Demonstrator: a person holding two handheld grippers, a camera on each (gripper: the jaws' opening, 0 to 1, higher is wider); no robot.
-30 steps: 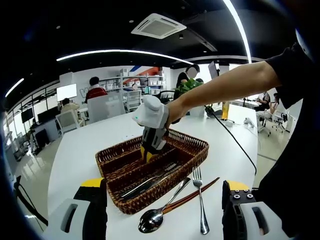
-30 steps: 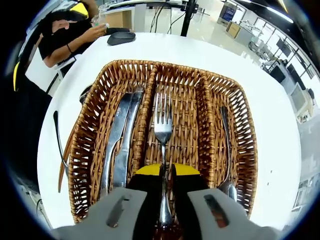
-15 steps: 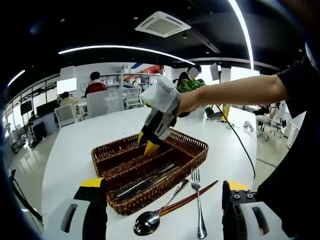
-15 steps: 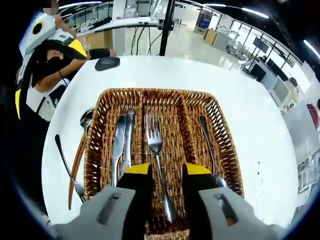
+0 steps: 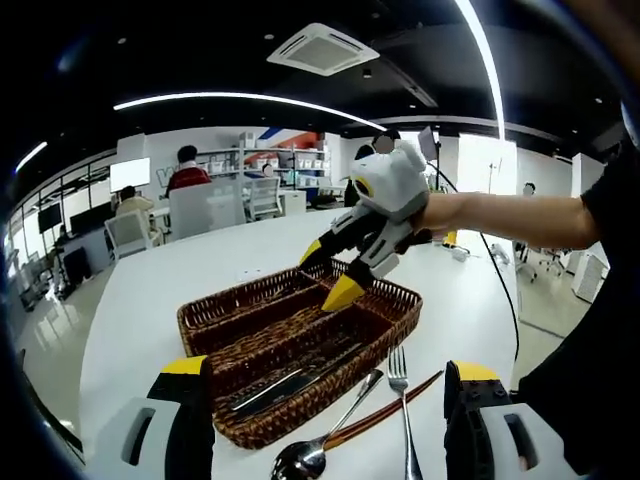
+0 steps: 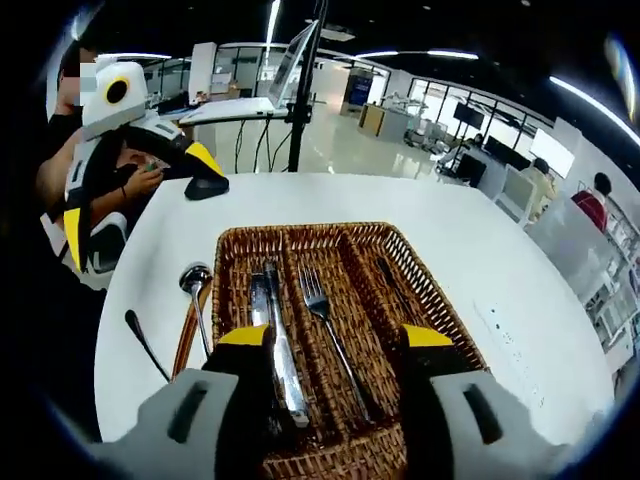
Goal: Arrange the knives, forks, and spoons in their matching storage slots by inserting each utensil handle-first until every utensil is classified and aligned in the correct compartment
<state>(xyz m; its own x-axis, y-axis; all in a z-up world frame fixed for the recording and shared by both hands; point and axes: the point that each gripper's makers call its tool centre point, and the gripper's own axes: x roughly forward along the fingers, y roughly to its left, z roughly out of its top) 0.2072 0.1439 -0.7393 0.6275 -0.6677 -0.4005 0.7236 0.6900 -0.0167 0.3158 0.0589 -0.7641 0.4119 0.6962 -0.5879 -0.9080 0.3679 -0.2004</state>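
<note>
Since a second ago: my right hand-held gripper point(image 6: 335, 345) has let go of the fork point(image 6: 330, 325) it was holding over the middle slot and has drawn back and up; its jaws now stand wide apart with nothing between them.

Left gripper view, basket: the wicker basket point(image 5: 210, 325) sits on the white tabletop point(image 5: 150, 300), with two knives point(image 5: 290, 380) lying in its near compartment.

Left gripper view, still outside: a spoon point(image 5: 320, 445), a second fork point(image 5: 405, 410) and a thin brown stick point(image 5: 385, 410) lie on the tabletop just beside the basket's near wall.

Left gripper view, grippers: my left hand-held gripper point(image 5: 325, 420) is released, jaws far apart and empty, low on the near side; my right one point(image 5: 340, 275) hangs above the basket's far right corner.

Right gripper view, basket: the knives point(image 6: 280, 340) fill the left slot of the basket point(image 6: 425, 290), the fork lies loose in the middle slot, tines far and handle near, and a slim utensil point(image 6: 395, 285) rests in the right slot; I cannot tell what kind it is.

Right gripper view, still outside: the spoon point(image 6: 195, 285) and a dark handle point(image 6: 145, 345) lie on the tabletop point(image 6: 520, 280) left of the basket.

Progress, my judgement: knives done, one fork in; the spoon and the second fork remain to be slotted.
</note>
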